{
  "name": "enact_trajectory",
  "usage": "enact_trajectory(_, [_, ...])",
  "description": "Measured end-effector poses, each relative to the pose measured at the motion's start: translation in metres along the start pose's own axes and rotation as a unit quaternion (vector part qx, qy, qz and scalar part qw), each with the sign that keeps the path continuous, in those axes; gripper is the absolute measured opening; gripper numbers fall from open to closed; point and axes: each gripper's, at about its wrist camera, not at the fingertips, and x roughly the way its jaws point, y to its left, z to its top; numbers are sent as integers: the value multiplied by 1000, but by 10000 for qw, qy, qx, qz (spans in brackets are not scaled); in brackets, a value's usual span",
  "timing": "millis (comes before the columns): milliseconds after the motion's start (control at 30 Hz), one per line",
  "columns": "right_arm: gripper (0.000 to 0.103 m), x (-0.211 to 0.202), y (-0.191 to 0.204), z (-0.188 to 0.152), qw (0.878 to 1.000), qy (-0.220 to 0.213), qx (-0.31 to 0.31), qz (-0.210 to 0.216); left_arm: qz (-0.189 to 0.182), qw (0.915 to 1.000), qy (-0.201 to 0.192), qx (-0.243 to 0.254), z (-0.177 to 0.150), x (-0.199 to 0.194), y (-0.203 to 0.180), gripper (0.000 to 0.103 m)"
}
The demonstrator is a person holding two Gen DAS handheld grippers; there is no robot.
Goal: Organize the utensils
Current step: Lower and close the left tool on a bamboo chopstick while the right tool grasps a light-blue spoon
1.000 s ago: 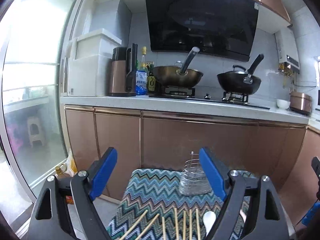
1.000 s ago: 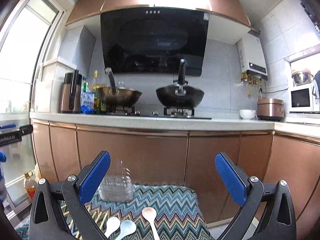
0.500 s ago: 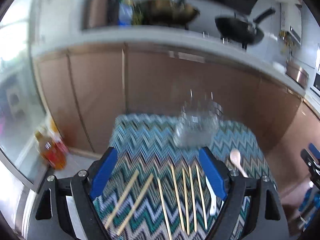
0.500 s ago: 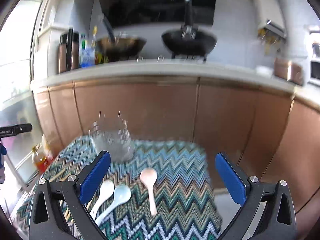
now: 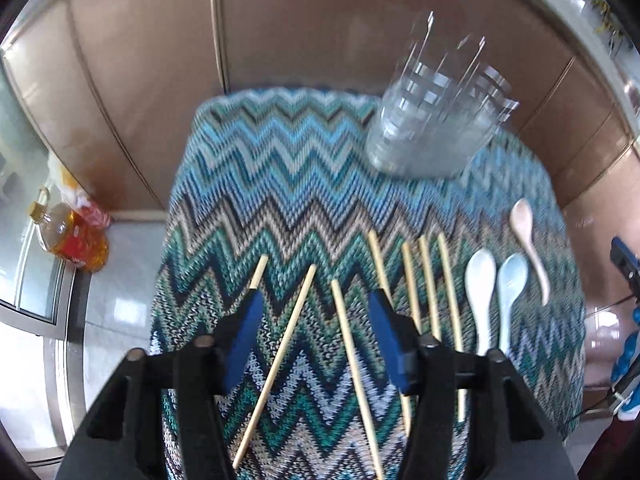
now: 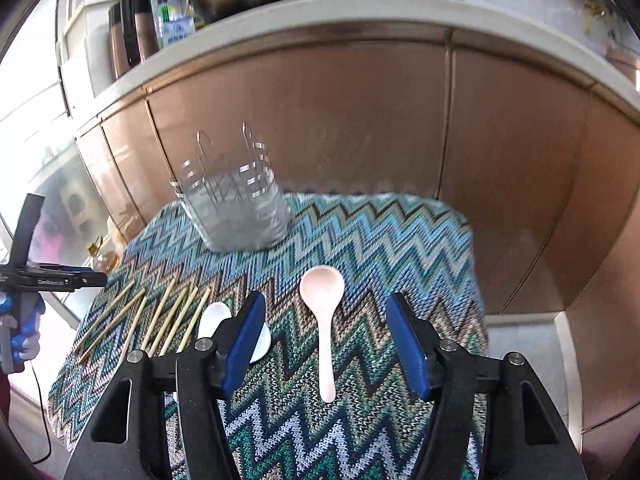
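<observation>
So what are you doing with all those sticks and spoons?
Tidying them up. A person holds two grippers, both open. The left gripper hangs over the chopsticks, the right gripper over the pink spoon. Nothing is picked up, and the wire holder has no utensils in it.

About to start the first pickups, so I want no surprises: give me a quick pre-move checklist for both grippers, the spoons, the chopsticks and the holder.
1. Left gripper open and empty: ok.
2. Right gripper open and empty: ok.
3. Pink spoon lined up between the right gripper's fingers, lying flat with its handle toward the camera: ok.
4. Chopsticks lying loose on the zigzag cloth, two of them running between the left gripper's fingers: ok, but some lie close together, so a single-stick grasp looks uncertain.
5. Wire utensil holder upright at the far end of the cloth with its top open: ok.
6. Holder empty inside: cannot tell, it is blurred.
</observation>
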Motion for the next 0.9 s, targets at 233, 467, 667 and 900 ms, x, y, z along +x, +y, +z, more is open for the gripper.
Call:
enact_trajectory(233, [60,37,-9,2,9984,498,109,245,154,9983,533,149,11,38,5,44])
enact_trajectory(467, [53,63,-14,1,9933,899,234,692,299,9957,852,200,18,57,7,28])
enact_trajectory(667, [42,84,-3,-7,9830,1314,217,1261,310,9937,1029,324,18,68,9,18])
enact_trajectory(900, [42,104,11,-11,9730,1647,41,1615,334,9925,1095,438,16,74,7,17])
